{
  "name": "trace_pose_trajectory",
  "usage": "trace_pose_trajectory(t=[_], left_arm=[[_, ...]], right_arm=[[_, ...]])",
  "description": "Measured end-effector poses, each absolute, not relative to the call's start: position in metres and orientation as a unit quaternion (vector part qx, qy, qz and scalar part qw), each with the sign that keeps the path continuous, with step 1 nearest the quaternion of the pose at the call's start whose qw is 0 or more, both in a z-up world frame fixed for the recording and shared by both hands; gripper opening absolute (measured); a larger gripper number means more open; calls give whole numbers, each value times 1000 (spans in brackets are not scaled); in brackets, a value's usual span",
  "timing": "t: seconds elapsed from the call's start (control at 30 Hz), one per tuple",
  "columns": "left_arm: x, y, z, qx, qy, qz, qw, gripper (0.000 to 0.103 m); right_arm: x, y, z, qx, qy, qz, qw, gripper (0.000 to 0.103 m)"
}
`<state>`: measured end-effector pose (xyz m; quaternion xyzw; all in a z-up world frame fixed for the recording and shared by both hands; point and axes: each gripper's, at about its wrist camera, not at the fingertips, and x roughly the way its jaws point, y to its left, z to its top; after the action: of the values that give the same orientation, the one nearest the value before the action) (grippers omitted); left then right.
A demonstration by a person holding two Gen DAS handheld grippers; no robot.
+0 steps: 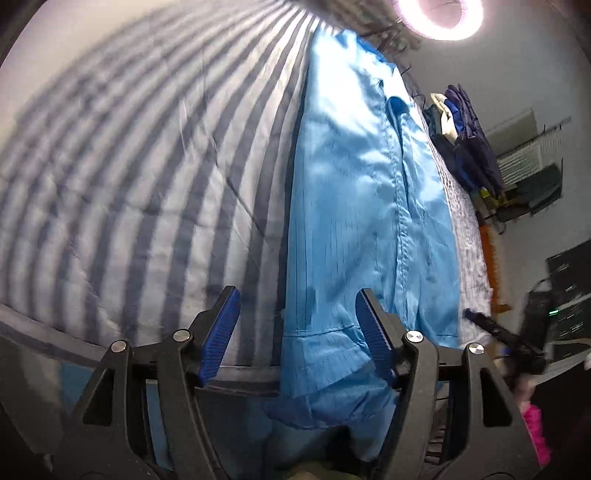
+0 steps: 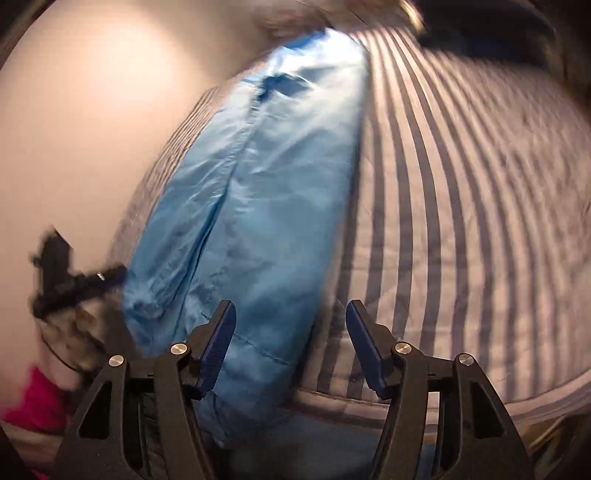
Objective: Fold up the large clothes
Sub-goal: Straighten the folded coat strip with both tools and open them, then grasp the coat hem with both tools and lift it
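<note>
In the left wrist view, the left gripper (image 1: 297, 325) fills the bottom of the frame, its blue-padded jaws standing apart. The near end of the light blue garment (image 1: 354, 221) lies between them, but the pads do not press on it – the right pad sits just beside or against the cloth, and which cannot be told. The garment's hem hangs over the near edge of the bed at lower centre. From there it runs as a long, narrow folded strip up the middle of the frame to the top, a stitched seam along its right half. The striped bedsheet (image 1: 147, 166) spreads across the left of the frame. At the right edge, low down, the other gripper shows as a dark blur above a pink sleeve (image 1: 535, 424). Farther off, at upper right, dark blue clothes (image 1: 469, 136) hang near the wall, and a ring light (image 1: 439, 18) glows at the top.

In the right wrist view, blurred throughout, the right gripper (image 2: 291, 332) also has its jaws apart – the garment's lower edge passes behind the left pad, untouched so far as can be seen. The strip climbs from bottom centre toward the top, with the striped sheet on the right.
</note>
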<state>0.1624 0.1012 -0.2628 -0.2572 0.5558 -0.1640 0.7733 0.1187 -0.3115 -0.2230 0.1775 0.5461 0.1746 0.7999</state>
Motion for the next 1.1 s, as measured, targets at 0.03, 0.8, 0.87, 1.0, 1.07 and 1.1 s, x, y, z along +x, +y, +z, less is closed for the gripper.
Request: trace_pose_trajectory(t=[0.03, 0.8, 0.87, 1.0, 1.07, 1.1], left_arm=[[163, 100, -262, -260, 555, -168, 772, 67], [166, 77, -242, -311, 552, -258, 729, 2], [171, 78, -229, -319, 538, -260, 736, 2], [189, 76, -204, -329, 512, -265, 748, 2], [199, 73, -194, -323, 504, -267, 755, 2], [207, 71, -188, -317, 498, -267, 761, 2]], right_arm=[[122, -317, -234, 202, 553, 180, 788, 62], [146, -284, -257, 313, 568, 317, 692, 4], [151, -286, -244, 325, 555, 324, 694, 4], [167, -293, -218, 336, 524, 331, 709, 4], [176, -295, -207, 335, 513, 329, 719, 4], [183, -296, -201, 332, 506, 327, 726, 4]])
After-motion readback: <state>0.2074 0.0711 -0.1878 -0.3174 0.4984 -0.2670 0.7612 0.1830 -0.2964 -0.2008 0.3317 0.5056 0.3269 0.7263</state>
